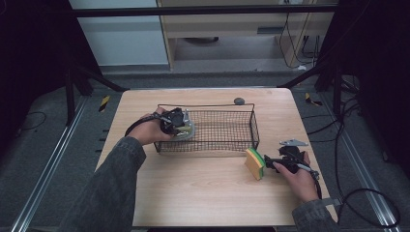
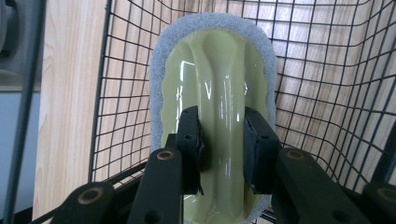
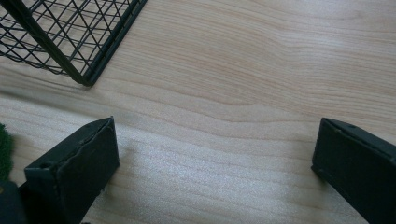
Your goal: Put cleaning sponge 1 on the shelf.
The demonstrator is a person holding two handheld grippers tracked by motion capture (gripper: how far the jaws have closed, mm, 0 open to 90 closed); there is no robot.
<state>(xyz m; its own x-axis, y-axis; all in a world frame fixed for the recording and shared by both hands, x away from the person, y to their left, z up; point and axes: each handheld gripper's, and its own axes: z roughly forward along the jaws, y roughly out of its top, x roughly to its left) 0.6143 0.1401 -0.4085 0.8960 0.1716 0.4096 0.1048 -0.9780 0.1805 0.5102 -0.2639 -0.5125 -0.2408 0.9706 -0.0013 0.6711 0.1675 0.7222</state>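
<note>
On a pale wooden counter (image 1: 193, 193) sits a black wire basket (image 1: 227, 128). My left gripper (image 1: 175, 122) is at the basket's left end, clenched on the raised ridge of a pale green scrubber with a grey pad rim (image 2: 212, 74), holding it inside the basket. My right gripper (image 1: 271, 163) rests near the counter's right edge, its jaws spread wide over bare wood with nothing between them. A yellow and green sponge (image 1: 255, 163) stands on edge just beside it, outside the basket's near right corner.
</note>
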